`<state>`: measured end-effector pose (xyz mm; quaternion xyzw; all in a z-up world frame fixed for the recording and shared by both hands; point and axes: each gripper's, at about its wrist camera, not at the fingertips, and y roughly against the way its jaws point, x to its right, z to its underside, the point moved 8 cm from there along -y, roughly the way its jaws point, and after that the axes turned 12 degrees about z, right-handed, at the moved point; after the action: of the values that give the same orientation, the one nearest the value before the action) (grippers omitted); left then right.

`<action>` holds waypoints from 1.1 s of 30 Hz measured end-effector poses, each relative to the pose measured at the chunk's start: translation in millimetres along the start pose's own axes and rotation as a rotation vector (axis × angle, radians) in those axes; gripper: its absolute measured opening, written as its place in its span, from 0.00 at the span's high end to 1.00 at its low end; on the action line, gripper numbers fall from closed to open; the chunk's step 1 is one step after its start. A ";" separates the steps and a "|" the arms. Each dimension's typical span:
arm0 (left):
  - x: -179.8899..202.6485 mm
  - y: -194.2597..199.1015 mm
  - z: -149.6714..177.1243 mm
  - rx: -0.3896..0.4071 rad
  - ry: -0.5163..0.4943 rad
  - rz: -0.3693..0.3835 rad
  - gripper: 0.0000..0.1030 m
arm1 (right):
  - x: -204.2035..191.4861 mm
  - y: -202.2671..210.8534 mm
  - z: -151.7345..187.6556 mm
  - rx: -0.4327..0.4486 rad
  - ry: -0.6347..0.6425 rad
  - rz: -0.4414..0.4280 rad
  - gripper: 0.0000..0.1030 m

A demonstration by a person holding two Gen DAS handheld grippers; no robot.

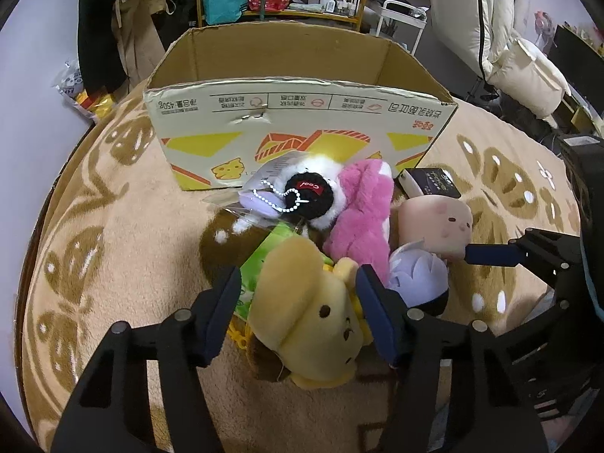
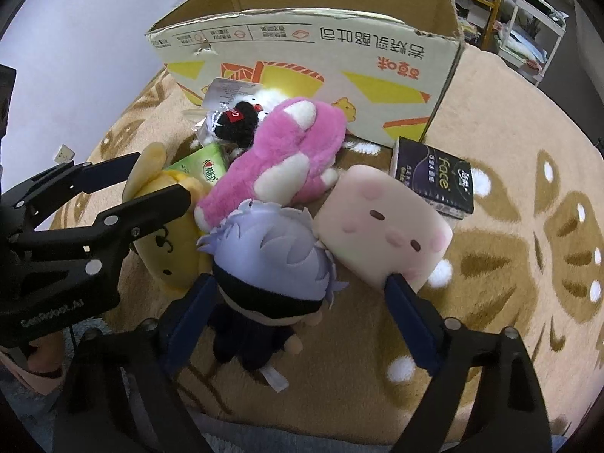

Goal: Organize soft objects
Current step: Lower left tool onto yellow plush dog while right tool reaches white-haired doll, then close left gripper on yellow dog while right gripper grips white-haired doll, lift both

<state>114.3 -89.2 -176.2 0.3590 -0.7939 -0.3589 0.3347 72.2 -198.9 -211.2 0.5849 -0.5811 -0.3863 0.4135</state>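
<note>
plush toys lie heaped on a tan patterned blanket (image 1: 113,264) in front of an open cardboard box (image 1: 302,113). from the left wrist view, the left gripper (image 1: 298,302) has its fingers spread apart on either side of a yellow dog plush (image 1: 302,321), not pressing it; ahead of the fingertips lie a pink plush (image 1: 362,219) and a white plush with a black cap (image 1: 309,192), with the box beyond them. off to the right finger's side sits a pale pink block plush (image 1: 438,222), with the right gripper's fingertip touching it. from the right wrist view, the right gripper (image 2: 302,294) has its fingers wide apart around a lilac-haired doll (image 2: 271,260), which lies between them unclamped; the right fingertip touches the block plush's near edge. beyond that plush lies a dark tissue pack (image 2: 434,177), and left of the doll the left gripper straddles the dog plush.
</note>
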 end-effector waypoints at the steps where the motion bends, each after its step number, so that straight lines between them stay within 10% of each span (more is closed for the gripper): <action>1: -0.7 0.4 0.0 0.000 0.003 -0.002 0.41 | 1.1 1.3 0.6 0.002 -0.006 -0.001 0.09; 33: -0.5 -10.3 15.6 -0.080 0.014 -0.024 0.57 | -25.6 -30.3 3.3 -0.104 -0.006 -0.086 0.43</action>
<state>105.7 -88.6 -192.9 0.3572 -0.7722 -0.3920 0.3500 79.4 -173.9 -241.3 0.5860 -0.5357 -0.4351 0.4246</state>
